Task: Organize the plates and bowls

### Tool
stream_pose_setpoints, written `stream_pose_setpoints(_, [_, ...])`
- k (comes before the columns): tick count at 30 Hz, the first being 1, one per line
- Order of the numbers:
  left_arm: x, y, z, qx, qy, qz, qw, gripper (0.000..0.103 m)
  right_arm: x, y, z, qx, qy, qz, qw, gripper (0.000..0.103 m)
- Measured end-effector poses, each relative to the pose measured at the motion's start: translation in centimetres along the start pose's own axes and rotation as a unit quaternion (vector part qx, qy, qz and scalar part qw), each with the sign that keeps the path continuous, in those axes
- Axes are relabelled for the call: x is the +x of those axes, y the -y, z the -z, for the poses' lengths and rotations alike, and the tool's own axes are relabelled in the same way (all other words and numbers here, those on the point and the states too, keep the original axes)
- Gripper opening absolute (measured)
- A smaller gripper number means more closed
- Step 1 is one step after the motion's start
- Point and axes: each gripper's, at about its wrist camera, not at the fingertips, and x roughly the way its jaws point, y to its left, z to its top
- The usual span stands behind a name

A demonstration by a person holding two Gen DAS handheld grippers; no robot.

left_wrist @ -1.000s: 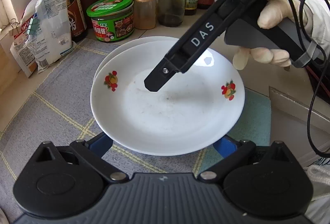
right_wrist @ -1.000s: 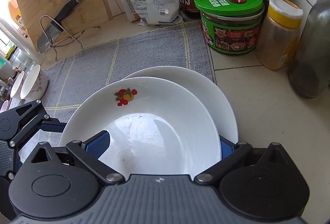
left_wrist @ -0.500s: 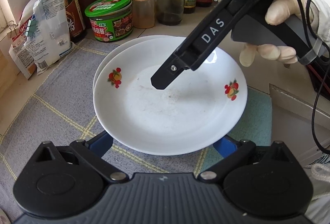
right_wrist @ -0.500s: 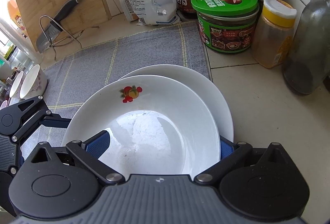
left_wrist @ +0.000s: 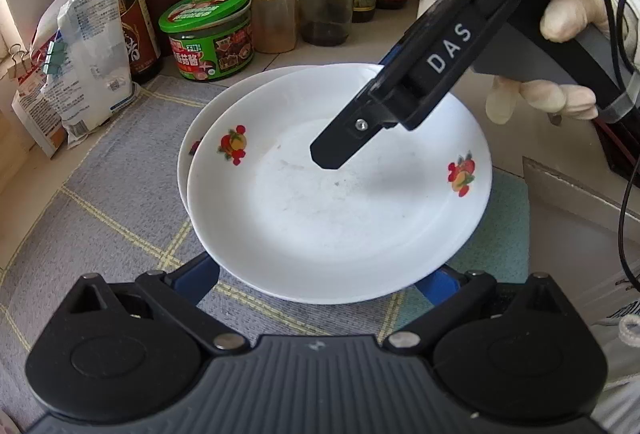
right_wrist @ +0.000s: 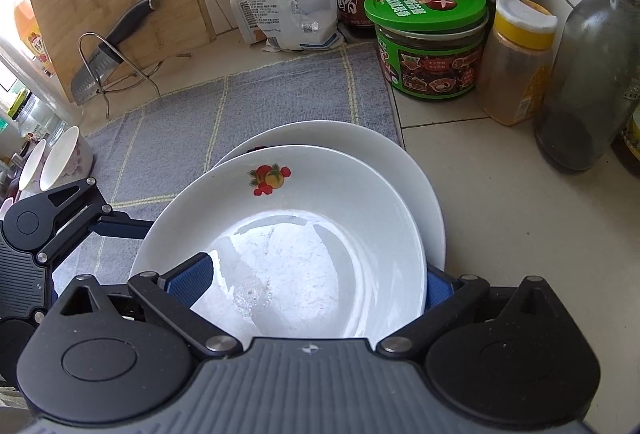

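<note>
- Right gripper [right_wrist: 316,274] clamps the fruit-print plate's [right_wrist: 288,234] rim, keeping it over the lower plate [right_wrist: 408,170] for stacking.
- Left gripper [left_wrist: 324,274] spread wide, empty (steadying underneath, apparently).

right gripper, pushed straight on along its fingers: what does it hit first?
Probably the top plate: the right gripper points down at its well, and one finger already overlaps the near rim. Past it come the lower plate and grey mat. Depth unclear.
</note>
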Motion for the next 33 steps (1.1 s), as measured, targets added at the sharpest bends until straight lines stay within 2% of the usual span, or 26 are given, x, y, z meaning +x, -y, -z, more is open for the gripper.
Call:
stream_pose_setpoints(19, [0.9, -0.8, -0.9, -0.012, -0.046, 0.010, 0.9988, 0.101, -0.7, 0.0, 0.0, 0.014, 0.002, 0.008, 1.000, 0.103])
stream_pose_setpoints(33, [0.5, -0.7, -1.1, -0.004, -0.038, 0.012, 0.9992, 0.102, -1.2, -0.1, 0.1, 0.013, 0.004, 0.017, 1.000, 0.103])
